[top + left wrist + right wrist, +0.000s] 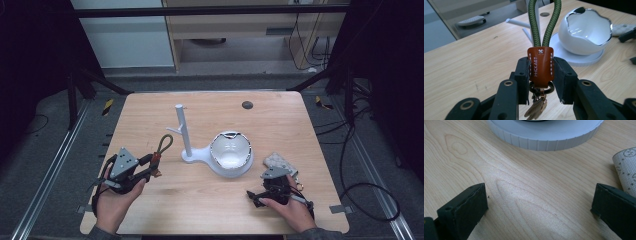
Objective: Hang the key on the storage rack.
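Note:
My left gripper [540,75] is shut on the brown leather tab of a keychain [540,65]. Its green cord loop rises from the tab and a ring with keys [536,108] hangs below. From above, the left gripper [150,166] sits at the table's front left, and the keychain [161,148] points toward the white stand [182,131] with its short side peg. The stand's base carries a white egg-shaped bowl [230,151]. My right gripper [537,207] rests open just above the wood, close to the stand's round base [544,137]. It is seen at the front right [274,186] from above.
A pale dotted pouch [281,162] lies beside the right gripper and at the edge of its view [627,167]. A dark round hole [247,105] sits near the table's far edge. The wooden table [165,200] ends close behind both hands.

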Tool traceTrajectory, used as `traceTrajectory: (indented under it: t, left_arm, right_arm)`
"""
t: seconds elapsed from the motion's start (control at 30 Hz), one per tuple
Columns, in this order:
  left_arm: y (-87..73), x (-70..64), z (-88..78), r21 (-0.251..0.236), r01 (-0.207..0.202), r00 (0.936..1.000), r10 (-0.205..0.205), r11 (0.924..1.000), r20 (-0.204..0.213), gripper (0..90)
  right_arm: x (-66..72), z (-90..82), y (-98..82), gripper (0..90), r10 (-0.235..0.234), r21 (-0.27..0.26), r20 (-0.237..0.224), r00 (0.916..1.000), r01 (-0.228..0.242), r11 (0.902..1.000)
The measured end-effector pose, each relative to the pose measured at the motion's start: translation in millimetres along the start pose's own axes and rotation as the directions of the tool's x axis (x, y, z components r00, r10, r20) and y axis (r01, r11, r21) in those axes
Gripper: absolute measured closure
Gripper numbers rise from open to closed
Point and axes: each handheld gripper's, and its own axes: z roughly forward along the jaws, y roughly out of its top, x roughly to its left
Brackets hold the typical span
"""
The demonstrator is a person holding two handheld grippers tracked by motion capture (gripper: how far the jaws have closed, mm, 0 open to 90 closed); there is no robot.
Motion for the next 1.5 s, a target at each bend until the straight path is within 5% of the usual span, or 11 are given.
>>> traceTrajectory:
  t: [0.43,0.87,1.5]
  left_arm:
    - [15.0,-20.7,5.8,-0.037,-0.028,0.9992,0.029,0.9989,0.029,66.1]
    - [26.0,-10.9,21.7,-0.032,-0.016,0.9998,0.016,0.9994,0.008,66.0]
    - [17.9,2.8,69.5,0.036,0.038,0.9993,-0.038,0.9986,0.000,65.9]
  right_arm:
    - [0.8,-0.4,-0.3,0.4,0.007,0.000,0.003,1.0000,-0.007,1.0000]
    - [0.7,-0.4,-0.4,0.4,0.005,0.000,0.005,1.0000,-0.005,1.0000]
    - [0.3,-0.4,-0.7,0.4,-0.003,-0.001,0.008,1.0000,0.003,1.0000]
